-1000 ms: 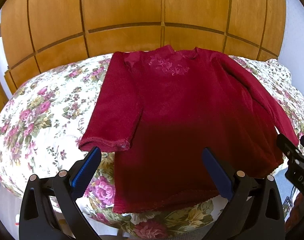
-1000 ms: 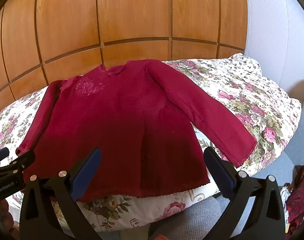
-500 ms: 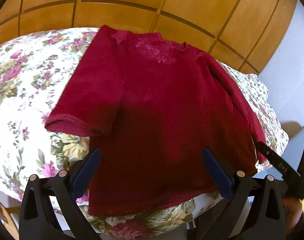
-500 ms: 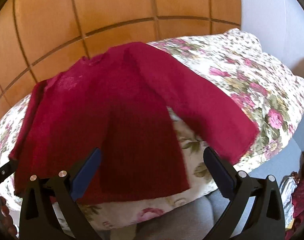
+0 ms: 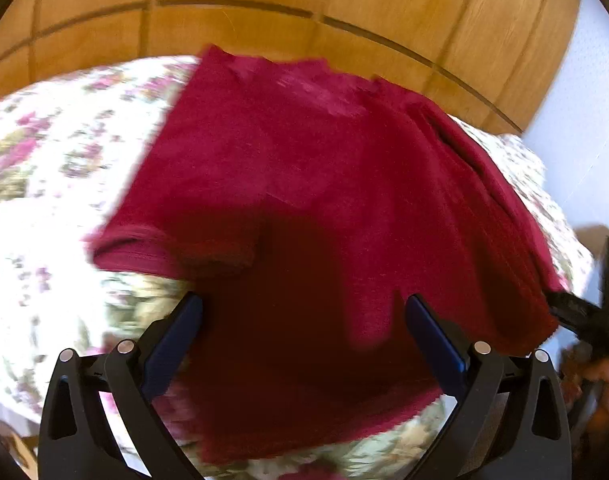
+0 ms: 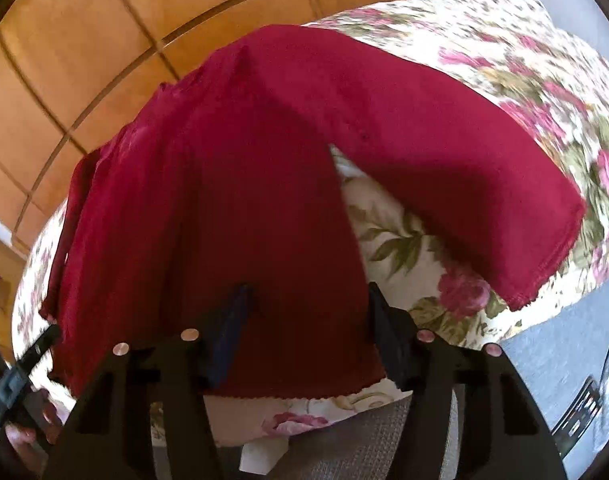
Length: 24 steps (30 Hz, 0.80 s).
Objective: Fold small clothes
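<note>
The left gripper (image 5: 302, 330) hangs wide open over the hem at six o'clock, holding nothing. The red top (image 5: 324, 208) lies flat on the floral bedding (image 5: 36, 184), collar toward twelve. The right gripper (image 6: 306, 320) (jaws partly narrowed) straddles the hem's right corner, nearer a grip.

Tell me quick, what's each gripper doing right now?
Left gripper: open, over the red top's hem, holding nothing.
Right gripper: partly closed around the hem; grip cannot be told.

The sweater (image 5: 324, 200) is matt, fuzzy red knit on floral printed cloth bedding (image 6: 544, 92) (glossy wood panelling (image 5: 344, 0) behind).
</note>
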### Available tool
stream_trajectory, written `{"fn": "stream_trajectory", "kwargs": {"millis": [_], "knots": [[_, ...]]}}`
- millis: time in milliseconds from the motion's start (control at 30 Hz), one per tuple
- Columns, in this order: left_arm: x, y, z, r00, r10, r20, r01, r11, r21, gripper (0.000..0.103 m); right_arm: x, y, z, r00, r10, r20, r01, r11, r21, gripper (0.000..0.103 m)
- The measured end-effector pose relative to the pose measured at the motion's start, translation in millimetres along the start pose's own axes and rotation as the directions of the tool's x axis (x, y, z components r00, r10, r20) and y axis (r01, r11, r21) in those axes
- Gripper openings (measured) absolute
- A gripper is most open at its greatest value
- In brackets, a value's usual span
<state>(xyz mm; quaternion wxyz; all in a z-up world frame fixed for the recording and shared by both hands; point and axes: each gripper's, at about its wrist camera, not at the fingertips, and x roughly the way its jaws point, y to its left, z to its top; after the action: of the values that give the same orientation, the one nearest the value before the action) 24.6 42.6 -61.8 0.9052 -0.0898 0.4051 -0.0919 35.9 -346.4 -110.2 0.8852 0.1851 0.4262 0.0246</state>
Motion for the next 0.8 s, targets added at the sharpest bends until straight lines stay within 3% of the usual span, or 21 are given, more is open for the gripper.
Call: {"fn": "stream_trajectory", "kwargs": {"millis": [67,100,167,300,367,500,600,700,767,800], "knots": [[0.1,11.4,0.8,1.0,0.008,-0.001,-0.008,0.999,-0.051,0.1,1.0,9.1,-1.5,1.0,-0.002,-0.015,0.001,0.999,-0.041,0.036],[2.3,18.1,0.4,1.0,-0.027,-0.014,0.026,0.996,-0.087,0.1,1.6,11.9,-2.3,1.0,-0.01,-0.016,0.009,0.998,-0.06,0.031],[2.8,16.2,0.1,1.0,-0.019,-0.02,0.018,0.997,-0.079,0.1,2.1,13.4,0.7,1.0,-0.003,-0.014,0.002,0.997,-0.072,0.013],[8.2,-1.8,-2.7,0.995,0.028,-0.091,-0.027,1.0,0.016,0.1,-7.8,1.1,3.4,1.0,0.008,0.02,-0.008,1.0,-0.01,0.01],[13.7,-10.7,-4.4,0.987,0.096,-0.127,-0.085,0.993,0.085,0.1,-10.9,-6.0,3.8,0.999,-0.009,0.033,0.009,1.0,0.006,0.009],[14.4,-6.2,-3.9,0.986,0.113,-0.122,-0.103,0.991,0.085,0.1,-11.2,-9.6,3.2,1.0,-0.001,0.031,0.001,1.0,0.023,0.009],[7.1,11.5,-3.1,0.995,0.045,-0.093,-0.048,0.998,-0.032,0.1,-14.3,-11.1,5.3,0.998,-0.029,0.048,0.028,0.999,0.02,0.009],[7.0,12.6,-2.1,0.997,0.007,-0.082,-0.012,0.998,-0.059,0.1,-24.3,-22.2,9.7,0.988,-0.115,0.1,0.11,0.993,0.051,0.009],[4.8,12.2,-2.0,0.997,-0.037,-0.072,0.032,0.997,-0.076,0.1,-26.6,-29.6,10.4,0.988,-0.109,0.107,0.102,0.992,0.069,0.009],[3.0,10.4,-2.3,0.996,-0.05,-0.069,0.044,0.996,-0.082,0.095,-24.9,-31.1,9.7,0.99,-0.102,0.1,0.095,0.992,0.079,0.009]]}}
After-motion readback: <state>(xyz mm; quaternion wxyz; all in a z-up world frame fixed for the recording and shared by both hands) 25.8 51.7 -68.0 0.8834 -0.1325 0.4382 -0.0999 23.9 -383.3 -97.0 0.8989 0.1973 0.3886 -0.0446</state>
